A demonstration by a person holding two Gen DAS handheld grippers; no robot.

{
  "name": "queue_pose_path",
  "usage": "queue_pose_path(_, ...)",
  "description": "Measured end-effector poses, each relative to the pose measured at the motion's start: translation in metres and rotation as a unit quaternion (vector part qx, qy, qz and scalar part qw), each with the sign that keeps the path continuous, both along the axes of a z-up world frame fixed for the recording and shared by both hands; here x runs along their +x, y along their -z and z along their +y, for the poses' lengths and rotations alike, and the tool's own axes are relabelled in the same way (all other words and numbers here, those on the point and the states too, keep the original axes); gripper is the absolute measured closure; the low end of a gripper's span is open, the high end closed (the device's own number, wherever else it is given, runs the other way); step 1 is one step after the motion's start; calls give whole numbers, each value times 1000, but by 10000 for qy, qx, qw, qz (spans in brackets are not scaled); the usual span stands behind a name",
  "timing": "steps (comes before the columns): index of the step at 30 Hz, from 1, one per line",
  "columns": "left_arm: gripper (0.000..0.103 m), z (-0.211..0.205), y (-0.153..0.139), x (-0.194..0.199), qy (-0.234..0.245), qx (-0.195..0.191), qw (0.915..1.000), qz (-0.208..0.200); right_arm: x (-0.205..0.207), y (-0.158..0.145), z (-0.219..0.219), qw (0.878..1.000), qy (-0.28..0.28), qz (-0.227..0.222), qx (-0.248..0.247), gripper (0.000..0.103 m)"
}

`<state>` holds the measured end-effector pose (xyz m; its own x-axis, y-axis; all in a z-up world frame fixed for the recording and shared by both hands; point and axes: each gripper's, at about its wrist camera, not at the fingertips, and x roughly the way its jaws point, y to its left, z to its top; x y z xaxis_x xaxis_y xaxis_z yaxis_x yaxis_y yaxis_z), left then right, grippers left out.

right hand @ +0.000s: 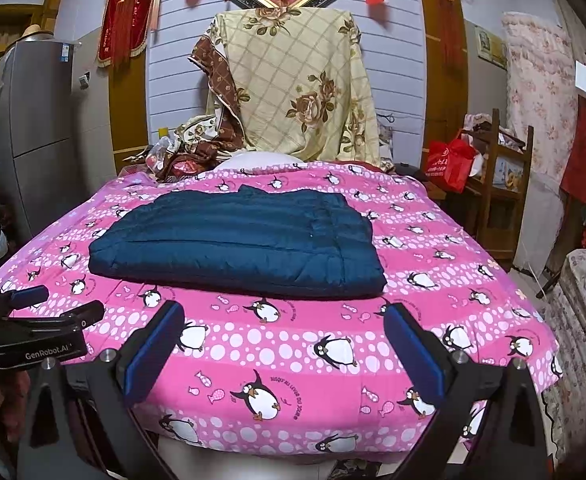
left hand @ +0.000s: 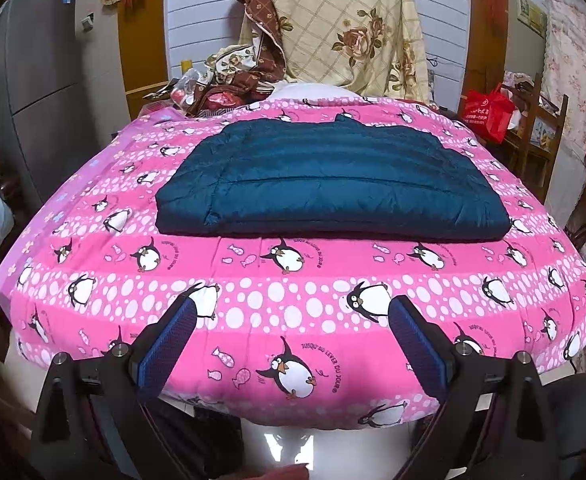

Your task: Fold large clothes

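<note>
So here we've got the dark teal quilted puffer jacket (left hand: 329, 176) lying folded into a flat, roughly rectangular stack in the middle of the pink penguin-print quilt (left hand: 253, 300) that covers the surface. The jacket's near edge sits well back from the quilt's front edge, with a strip of penguins and white dots between them.

Our left gripper (left hand: 293, 344) hangs over that front edge of the quilt, near side of the jacket, blue-padded fingers (left hand: 165, 348) spread wide with nothing between them. Our right gripper (right hand: 285, 348) is doing the same thing: jaws wide apart, empty, near the jacket's front edge but not touching it. In the right wrist view the left gripper (right hand: 59, 304) shows off to the jacket's left, clear of it.

Beyond the jacket, a cream floral checked cloth (right hand: 301, 84) hangs upright.
</note>
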<state>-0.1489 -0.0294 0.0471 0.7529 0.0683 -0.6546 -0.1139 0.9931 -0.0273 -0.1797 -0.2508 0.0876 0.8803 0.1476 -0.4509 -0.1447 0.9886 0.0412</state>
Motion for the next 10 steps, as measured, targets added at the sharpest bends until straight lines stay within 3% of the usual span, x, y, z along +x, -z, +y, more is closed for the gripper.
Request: queue_pose_path(10,47,-1,0,-2,45,-3,10000,-72,0,0,1,10000,12,0,-5,2)
